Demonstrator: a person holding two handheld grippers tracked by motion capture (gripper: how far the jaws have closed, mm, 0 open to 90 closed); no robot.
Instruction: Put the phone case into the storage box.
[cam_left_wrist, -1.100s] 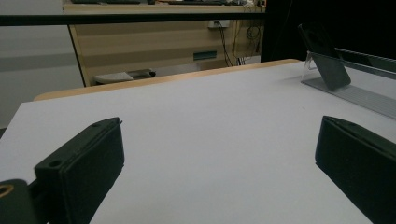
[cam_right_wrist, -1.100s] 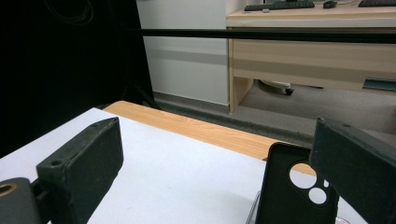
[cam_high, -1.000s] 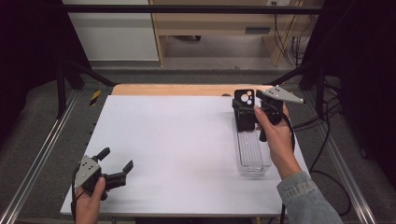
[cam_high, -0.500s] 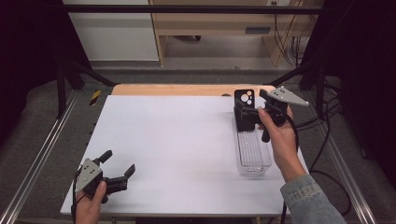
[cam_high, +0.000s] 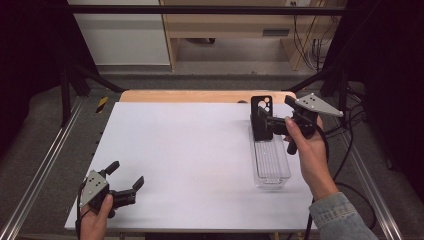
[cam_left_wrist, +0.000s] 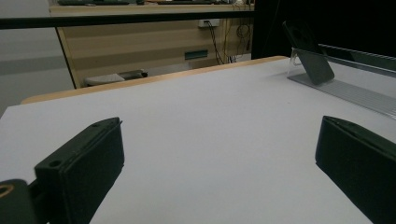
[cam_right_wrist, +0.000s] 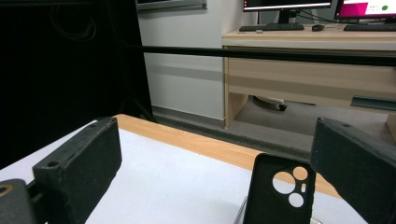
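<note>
High view: white table (cam_high: 190, 155) w/ a wooden strip along its far edge; left gripper (cam_high: 125, 187) low by the near-left corner, jaws spread, nothing between them; right gripper (cam_high: 265, 120) at the far right, up by a black phone case (cam_high: 261, 117) that stands upright at the far end of a clear plastic tray (cam_high: 270, 160); tray's long axis runs near-to-far, close to the table's right edge; the whole middle of the table lies bare, lots of room betw. the two hands.

Left gripper view: jaws wide apart, only bare white top betw. them; tray (cam_left_wrist: 345, 88) and leaning case (cam_left_wrist: 310, 53) seen far off at upper right, case tilted back, seen side-on.

Right gripper view: jaws released, wide; case (cam_right_wrist: 279, 189) straight ahead, low betw. them, not gripped; its camera cut-outs face this camera, long axis vertical; wooden edge just behind it; desk w/ monitors beyond.
</note>
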